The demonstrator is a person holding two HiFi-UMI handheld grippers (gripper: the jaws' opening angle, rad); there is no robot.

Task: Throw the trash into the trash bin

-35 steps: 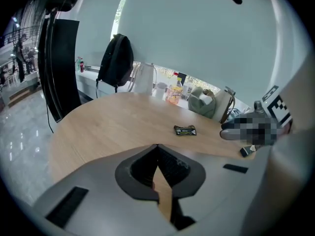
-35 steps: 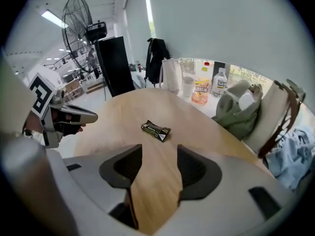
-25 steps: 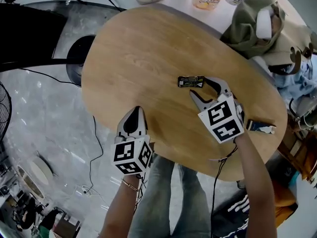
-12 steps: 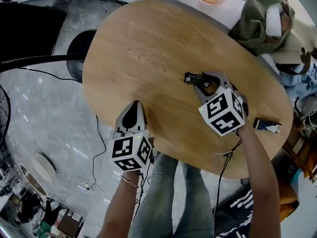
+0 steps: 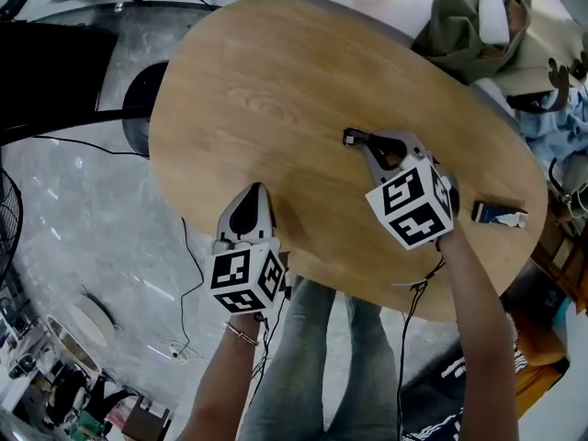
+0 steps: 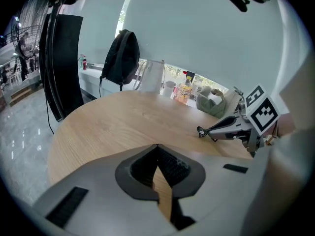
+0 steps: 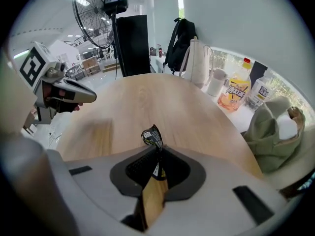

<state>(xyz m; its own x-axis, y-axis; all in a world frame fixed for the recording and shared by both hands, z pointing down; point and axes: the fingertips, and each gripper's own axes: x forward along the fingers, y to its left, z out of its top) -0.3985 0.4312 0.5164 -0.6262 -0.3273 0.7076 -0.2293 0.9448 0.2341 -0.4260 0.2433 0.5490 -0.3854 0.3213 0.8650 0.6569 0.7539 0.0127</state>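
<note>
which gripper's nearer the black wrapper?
Right. The right gripper has just been closing, and its fingers now pinch the black wrapper. The left gripper sits shut at the near edge of the table, apart from it.

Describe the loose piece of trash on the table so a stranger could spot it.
On the oval wooden table, look to the edge past the right gripper, beside the person's forearm. A small wrapper lies there, dark with a white end; unlike the black wrapper that gripper's fingers have just closed on, nothing holds it.
</note>
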